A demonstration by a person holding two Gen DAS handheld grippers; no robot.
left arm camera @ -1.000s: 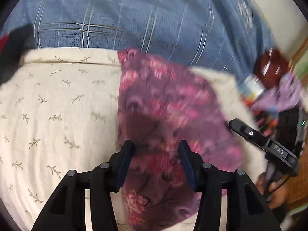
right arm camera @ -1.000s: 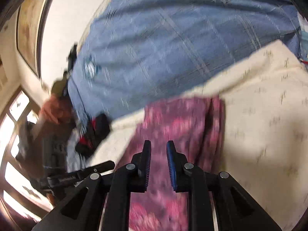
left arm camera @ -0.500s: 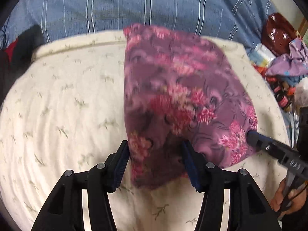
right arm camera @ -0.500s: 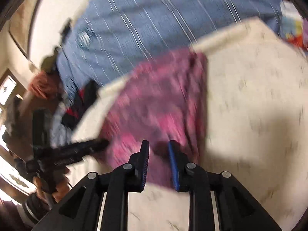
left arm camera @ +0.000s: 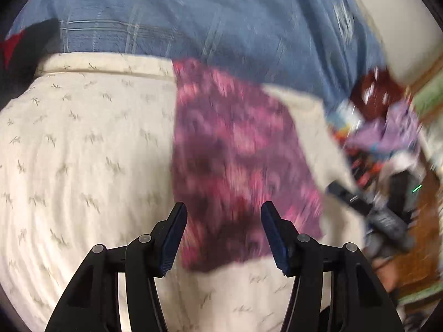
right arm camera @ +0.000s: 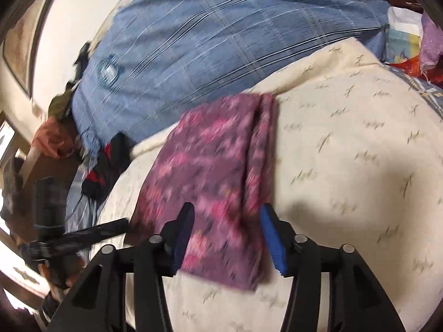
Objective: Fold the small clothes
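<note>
Purple floral garment (left arm camera: 238,160) lies folded flat on the cream bedspread (left arm camera: 83,144), so the release should finish cleanly: both jaws are opening, the left hand-held gripper (left arm camera: 223,235) and right hand-held gripper (right arm camera: 227,238) each straddling cloth with pads off it, and should lift straight clear without dragging a layer. Only the right wrist view shows the doubled fold edge (right arm camera: 263,149); the left view alone shows the clutter pile (left arm camera: 387,127) beside the bed.
</note>
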